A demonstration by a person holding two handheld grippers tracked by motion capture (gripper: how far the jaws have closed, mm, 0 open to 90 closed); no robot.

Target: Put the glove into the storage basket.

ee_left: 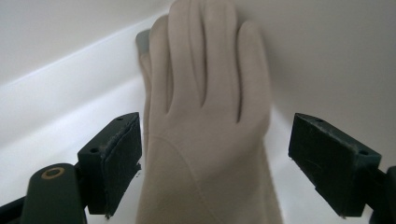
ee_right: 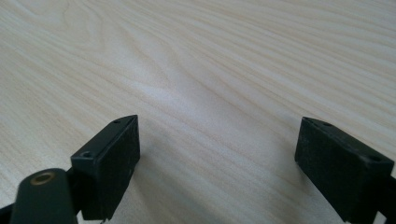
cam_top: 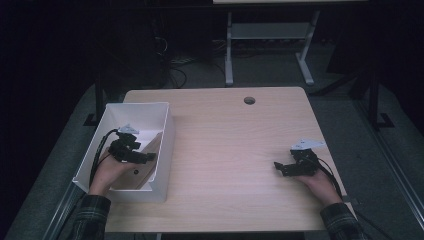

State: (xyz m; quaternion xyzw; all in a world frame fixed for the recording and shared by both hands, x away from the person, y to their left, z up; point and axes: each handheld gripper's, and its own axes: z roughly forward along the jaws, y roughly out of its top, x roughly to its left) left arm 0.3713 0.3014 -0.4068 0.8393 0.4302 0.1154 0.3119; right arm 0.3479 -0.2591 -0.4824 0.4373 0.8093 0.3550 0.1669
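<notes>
A beige glove [ee_left: 205, 126] lies inside the white box [cam_top: 131, 113] at the table's left, its fingers leaning up against the box's wall; in the high view the glove [cam_top: 148, 165] shows as a tan shape by the right wall. My left gripper [cam_top: 142, 157] is inside the box and stands open, its jaws on either side of the glove's cuff [ee_left: 210, 177] without touching it. My right gripper [cam_top: 280, 167] rests low over the bare wooden table [ee_right: 210, 70] at the right, open, nothing between its jaws.
The white box stands at the table's left edge, partly overhanging it. A round cable hole [cam_top: 249, 100] sits near the far edge. Beyond the table stand the white legs of another desk [cam_top: 229, 55] and some cables on the floor.
</notes>
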